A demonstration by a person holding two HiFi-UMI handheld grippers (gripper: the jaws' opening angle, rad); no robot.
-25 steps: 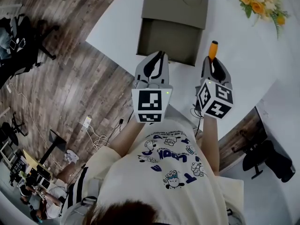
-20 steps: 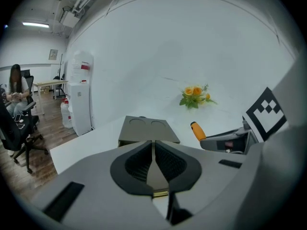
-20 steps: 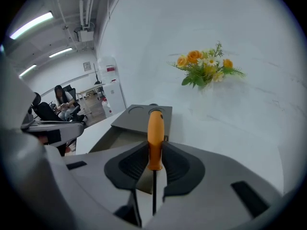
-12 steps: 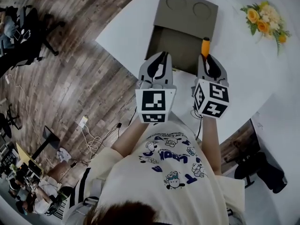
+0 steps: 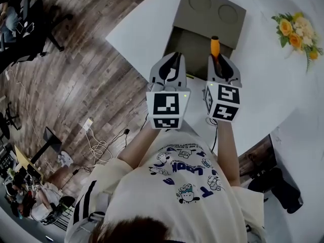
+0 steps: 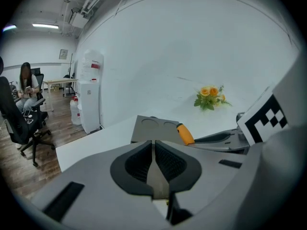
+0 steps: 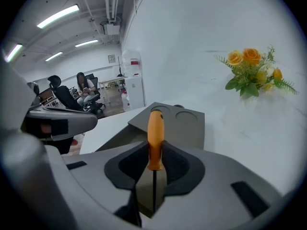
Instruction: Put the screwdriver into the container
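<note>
Head view: right gripper (image 5: 220, 64) has carried the orange-handled screwdriver (image 5: 214, 46) leftward to the grey container (image 5: 188, 39), probably above its opening. Left gripper view: left gripper (image 6: 153, 147) jaws together, empty. Right gripper view: jaws clamp the handle; release seems next.

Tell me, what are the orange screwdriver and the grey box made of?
The screwdriver has a smooth orange handle with a soft sheen, probably plastic, and a thin dark shaft that looks like metal. The container is matt grey-brown with round dents pressed into its lid, so maybe moulded plastic or pulp; I cannot tell which.
</note>
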